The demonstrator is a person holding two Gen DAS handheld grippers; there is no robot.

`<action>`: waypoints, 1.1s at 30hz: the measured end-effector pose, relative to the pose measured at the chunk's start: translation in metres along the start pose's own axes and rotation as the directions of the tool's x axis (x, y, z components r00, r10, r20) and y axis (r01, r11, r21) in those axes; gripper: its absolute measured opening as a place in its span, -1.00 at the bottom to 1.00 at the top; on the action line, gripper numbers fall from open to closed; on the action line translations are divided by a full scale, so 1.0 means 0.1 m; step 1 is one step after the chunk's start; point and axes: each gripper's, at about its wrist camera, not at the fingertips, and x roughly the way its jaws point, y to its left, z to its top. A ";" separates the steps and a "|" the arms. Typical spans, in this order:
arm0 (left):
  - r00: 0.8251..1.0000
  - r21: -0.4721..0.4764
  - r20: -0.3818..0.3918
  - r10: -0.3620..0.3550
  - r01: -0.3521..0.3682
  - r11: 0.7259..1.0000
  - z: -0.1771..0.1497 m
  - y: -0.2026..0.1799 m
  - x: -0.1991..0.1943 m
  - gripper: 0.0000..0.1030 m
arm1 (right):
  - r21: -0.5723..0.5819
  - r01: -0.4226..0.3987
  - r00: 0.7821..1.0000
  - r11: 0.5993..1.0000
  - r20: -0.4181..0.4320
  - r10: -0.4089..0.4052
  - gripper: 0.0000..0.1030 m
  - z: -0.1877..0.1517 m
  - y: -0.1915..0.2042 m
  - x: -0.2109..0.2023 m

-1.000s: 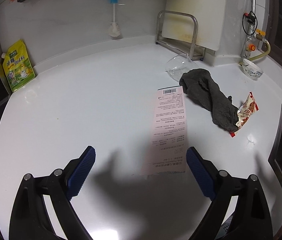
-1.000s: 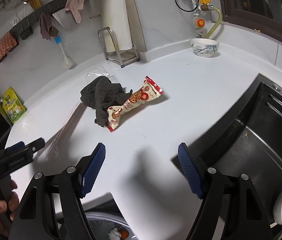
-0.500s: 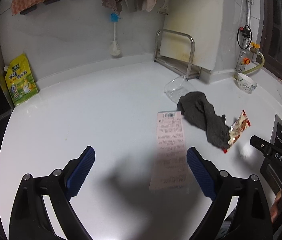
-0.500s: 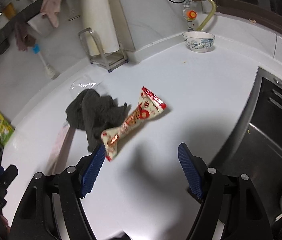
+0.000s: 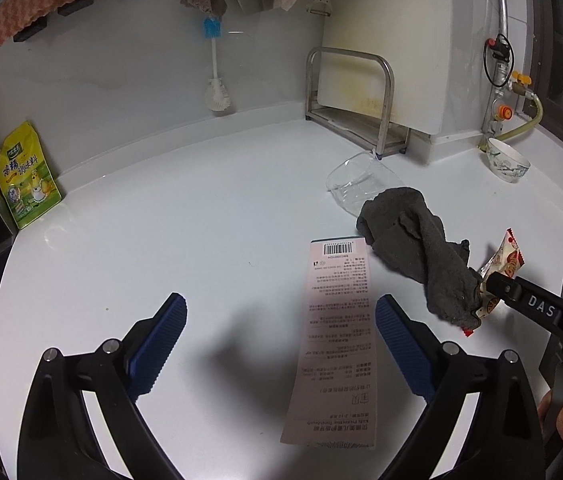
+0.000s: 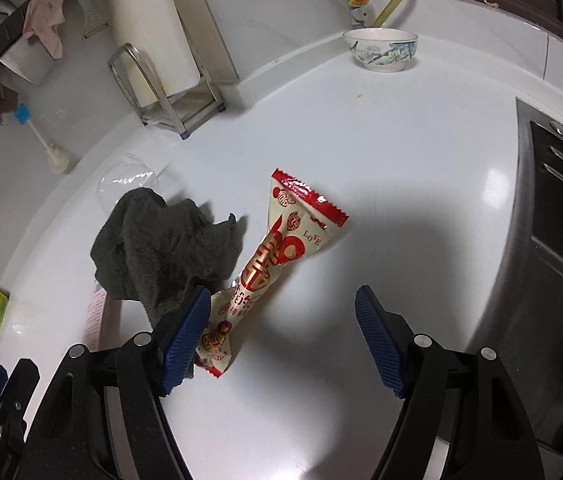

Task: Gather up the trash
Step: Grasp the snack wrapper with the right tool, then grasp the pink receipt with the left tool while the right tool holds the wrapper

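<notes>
Only the left view shows the receipt [image 5: 335, 344] flat between the spread, empty left claw [image 5: 281, 344]. The right claw [image 6: 281, 340], released, straddles the wrapper [image 6: 273, 264] beside the rag [image 6: 161, 248]; bare table [image 6: 401, 200] is seen up to the sink edge [image 6: 521, 240]

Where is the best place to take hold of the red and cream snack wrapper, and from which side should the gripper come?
Grip the snack wrapper at its narrow twisted waist, coming from above with a finger each side. It lies flat and its near end rests against the grey cloth, so the open counter side is probably freer.
</notes>
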 end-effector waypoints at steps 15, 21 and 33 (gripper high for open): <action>1.000 -0.003 -0.017 -0.008 0.008 1.000 -0.03 -0.01 0.04 0.82 | -0.133 0.027 0.999 0.991 0.021 -0.024 -0.58 0.03 0.10 0.01; 0.998 -0.004 -0.055 -0.037 0.036 0.999 -0.06 -0.01 0.09 0.82 | -0.218 0.008 0.999 0.976 0.043 0.002 -0.69 0.02 0.02 -0.11; 0.989 0.002 -0.134 -0.061 0.062 0.998 -0.10 -0.21 0.26 0.82 | -0.232 -0.146 0.985 0.962 0.052 0.163 -0.70 0.03 -0.34 -0.18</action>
